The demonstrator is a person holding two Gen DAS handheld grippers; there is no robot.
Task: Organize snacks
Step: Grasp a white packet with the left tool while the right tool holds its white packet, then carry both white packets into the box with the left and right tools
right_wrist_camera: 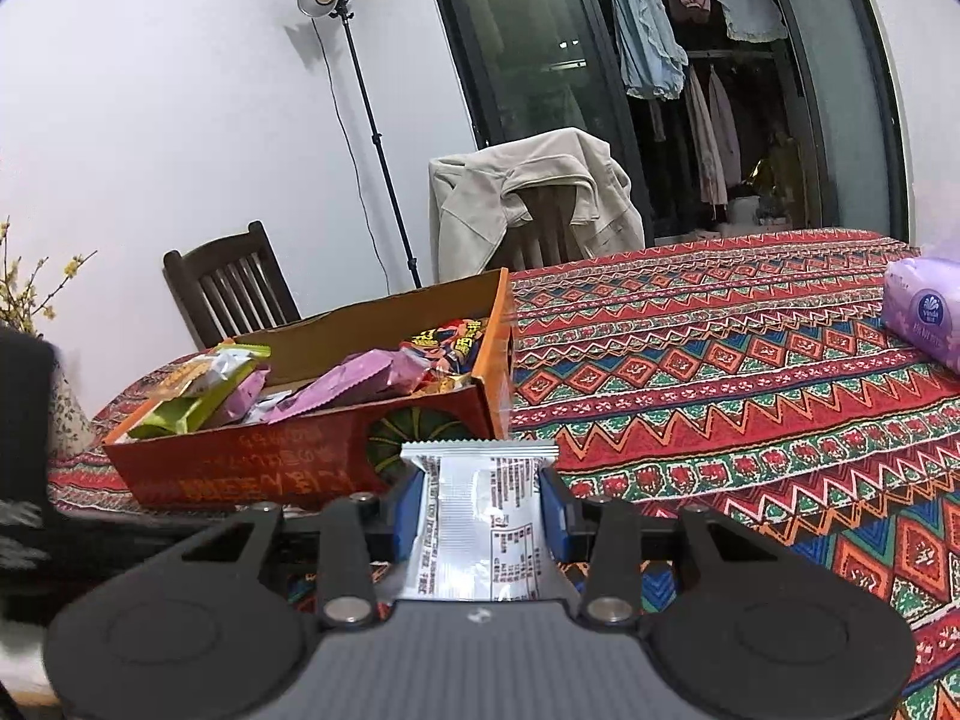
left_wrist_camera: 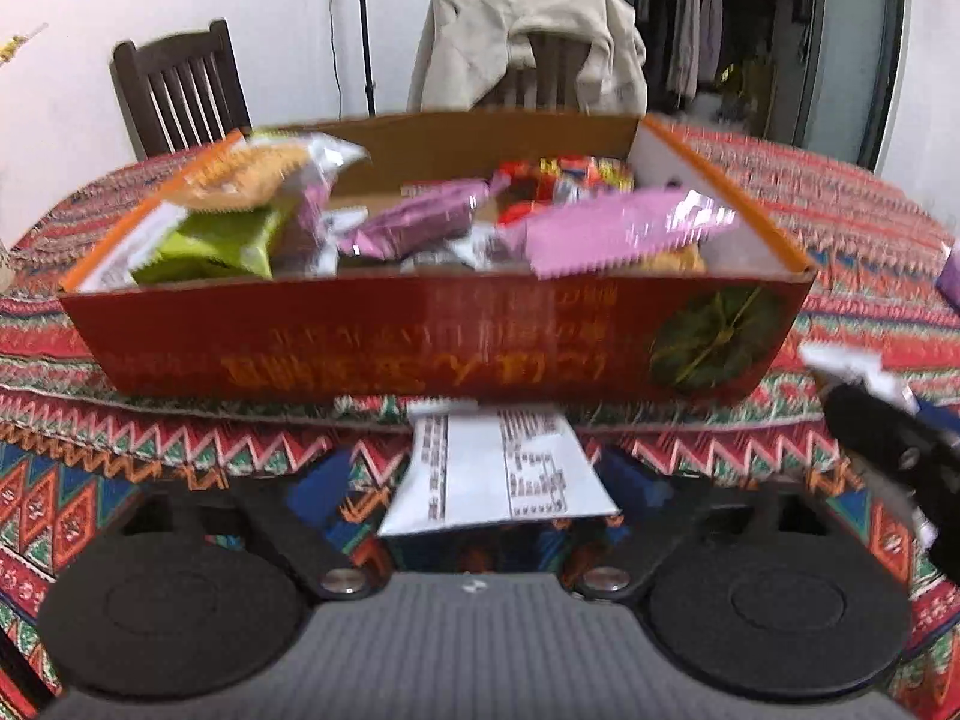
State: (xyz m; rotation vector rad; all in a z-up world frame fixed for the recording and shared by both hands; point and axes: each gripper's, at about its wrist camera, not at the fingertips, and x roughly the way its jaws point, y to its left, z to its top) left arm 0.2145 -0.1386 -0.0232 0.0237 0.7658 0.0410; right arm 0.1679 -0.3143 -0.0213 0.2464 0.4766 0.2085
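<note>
Light, crinkly silver foil snack packet clamped mid-body in right gripper; best held across the middle; red cardboard snack box ahead-left; left gripper wide, white packet between its fingers, grip unclear

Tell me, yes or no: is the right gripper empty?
No. In the right wrist view the right gripper is shut on a white snack packet, its blue pads pressing both sides.
</note>
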